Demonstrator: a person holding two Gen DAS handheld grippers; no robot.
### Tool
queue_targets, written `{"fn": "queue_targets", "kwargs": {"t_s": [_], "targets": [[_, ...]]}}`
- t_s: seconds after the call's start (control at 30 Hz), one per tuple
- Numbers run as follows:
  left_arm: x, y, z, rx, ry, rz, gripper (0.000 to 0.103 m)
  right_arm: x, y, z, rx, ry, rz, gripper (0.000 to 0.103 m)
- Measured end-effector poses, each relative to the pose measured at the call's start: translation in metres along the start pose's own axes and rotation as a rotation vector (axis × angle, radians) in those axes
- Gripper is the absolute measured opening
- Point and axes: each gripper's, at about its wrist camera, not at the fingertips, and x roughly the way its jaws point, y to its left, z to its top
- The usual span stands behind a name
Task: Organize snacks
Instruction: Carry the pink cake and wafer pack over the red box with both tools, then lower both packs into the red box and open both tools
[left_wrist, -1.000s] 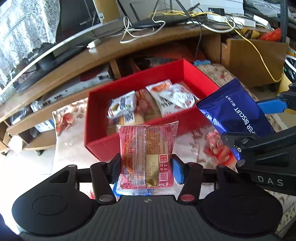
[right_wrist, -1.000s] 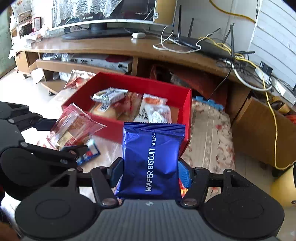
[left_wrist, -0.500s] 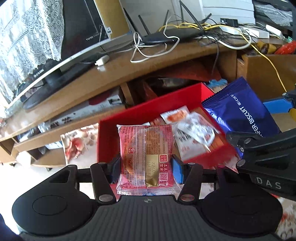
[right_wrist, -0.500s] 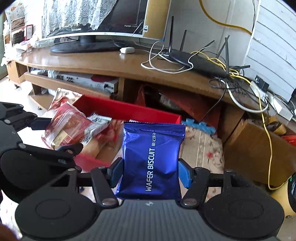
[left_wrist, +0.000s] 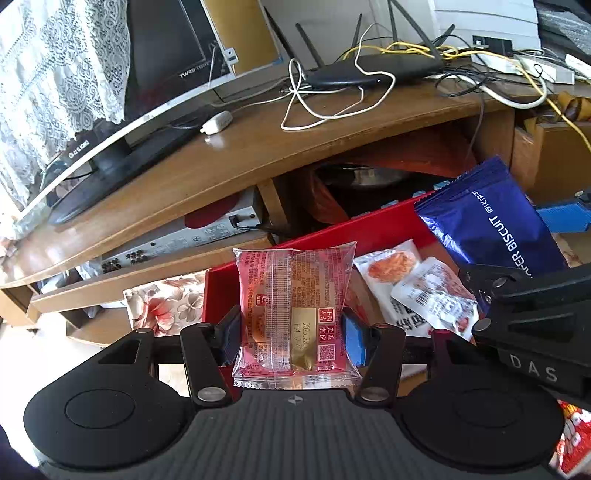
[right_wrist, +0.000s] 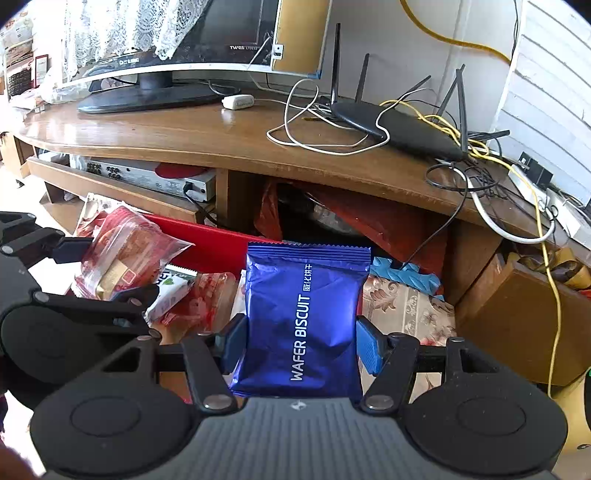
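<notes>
Now glossy blue foil packet (right_wrist: 306, 321) hangs over rigid red box (right_wrist: 207, 243).

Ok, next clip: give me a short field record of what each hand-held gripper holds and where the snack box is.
left hand-held gripper: shut on red snack packet
right hand-held gripper: shut on blue wafer biscuit pack
red box: open, below both packets, holds several snack packs
white snack packs: lying inside the box
behind: wooden TV stand

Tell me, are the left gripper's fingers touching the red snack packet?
Touching. The left wrist view shows the left gripper with both fingers pressed against the sides of the red snack packet, no gap either side.
</notes>
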Motion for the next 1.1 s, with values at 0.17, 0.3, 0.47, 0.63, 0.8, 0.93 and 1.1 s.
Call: {"fn": "queue_targets", "kwargs": {"t_s": [0.17,0.3,0.47,0.63,0.8,0.93,1.1], "targets": [[0.018,-0.002,0.002,0.004,0.022,0.008,0.062,0.02,-0.002,0.002,0.011,0.03,0.016,0.06],[0.028,-0.002,0.001,-0.001,0.04,0.007,0.062,0.032,-0.002,0.003,0.016,0.052,0.027,0.06],[0.039,-0.003,-0.002,-0.013,0.064,0.007,0.062,0.046,-0.003,0.002,0.031,0.078,0.042,0.06],[0.047,-0.003,-0.005,-0.015,0.085,0.016,0.061,0.059,-0.002,-0.001,0.037,0.106,0.062,0.06],[0.053,0.001,-0.005,-0.031,0.1,0.008,0.065,0.065,-0.001,0.0,0.046,0.122,0.069,0.06],[0.055,0.0,-0.005,-0.022,0.106,0.014,0.072,0.069,-0.004,-0.001,0.06,0.138,0.076,0.06],[0.05,0.006,-0.003,-0.044,0.095,0.007,0.079,0.066,-0.008,0.001,0.069,0.13,0.079,0.063]]}}
